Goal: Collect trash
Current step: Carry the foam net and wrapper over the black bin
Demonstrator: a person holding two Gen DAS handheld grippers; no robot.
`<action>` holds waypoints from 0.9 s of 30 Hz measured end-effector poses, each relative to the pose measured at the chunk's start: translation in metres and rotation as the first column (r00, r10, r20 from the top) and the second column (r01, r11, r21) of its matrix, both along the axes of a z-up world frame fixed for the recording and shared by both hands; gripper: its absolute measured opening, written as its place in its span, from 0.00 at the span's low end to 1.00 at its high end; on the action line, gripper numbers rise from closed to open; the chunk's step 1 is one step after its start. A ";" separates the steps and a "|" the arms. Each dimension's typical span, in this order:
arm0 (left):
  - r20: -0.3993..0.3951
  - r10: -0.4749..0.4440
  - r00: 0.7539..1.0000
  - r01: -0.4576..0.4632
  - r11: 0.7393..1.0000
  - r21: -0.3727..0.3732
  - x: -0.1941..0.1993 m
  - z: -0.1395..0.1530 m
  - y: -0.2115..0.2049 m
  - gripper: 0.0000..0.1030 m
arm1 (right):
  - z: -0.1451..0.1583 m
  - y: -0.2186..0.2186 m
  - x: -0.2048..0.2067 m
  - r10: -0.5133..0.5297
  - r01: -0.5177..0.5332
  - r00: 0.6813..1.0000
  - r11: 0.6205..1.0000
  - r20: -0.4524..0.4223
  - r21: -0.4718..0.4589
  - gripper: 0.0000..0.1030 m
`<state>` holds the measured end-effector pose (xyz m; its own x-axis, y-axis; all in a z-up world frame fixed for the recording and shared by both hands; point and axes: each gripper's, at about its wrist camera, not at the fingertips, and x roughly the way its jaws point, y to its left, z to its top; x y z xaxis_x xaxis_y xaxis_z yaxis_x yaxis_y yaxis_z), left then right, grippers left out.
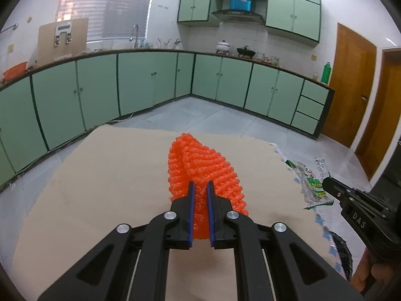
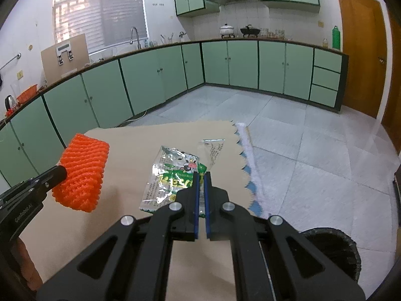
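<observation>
Left tongs (image 1: 200, 188) clamped on orange foam net (image 1: 200, 170), long axis pointing away; right tongs (image 2: 201, 175) clamped on wrapper (image 2: 170, 175).

On the right tool (image 1: 328, 184), seen from my left camera, I read "DAS" in pale letters along its black body. On the left tool (image 2: 61, 173), from my right camera, "GenRobot.AI". The snack wrapper's (image 2: 170, 175) green print stays illegible.

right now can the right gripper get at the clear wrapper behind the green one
Probably not yet. The right gripper is shut on the green snack wrapper, so its jaws are occupied. The clear wrapper lies just beyond on the table, with nothing else blocking it.
</observation>
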<state>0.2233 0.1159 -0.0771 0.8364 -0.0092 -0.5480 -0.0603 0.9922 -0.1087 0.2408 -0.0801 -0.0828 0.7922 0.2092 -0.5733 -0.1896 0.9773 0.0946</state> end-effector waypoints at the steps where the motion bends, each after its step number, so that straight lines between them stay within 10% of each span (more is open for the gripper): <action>1: 0.004 -0.008 1.000 0.008 1.000 0.000 -0.003 0.003 -0.004 0.09 | 0.004 -0.005 -0.005 -0.004 0.004 1.000 1.000 0.007 0.001 0.03; 27: 0.074 -0.313 0.947 0.313 0.950 0.021 -0.054 0.039 -0.162 0.09 | 0.036 -0.162 -0.111 -0.222 0.223 0.972 0.975 0.083 -0.002 0.03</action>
<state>0.1690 -0.0465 -0.0377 0.8312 -0.2725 -0.4845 0.2615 0.9608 -0.0918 0.1295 -0.2422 -0.0466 0.8626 0.0164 -0.5057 0.0257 0.9968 0.0761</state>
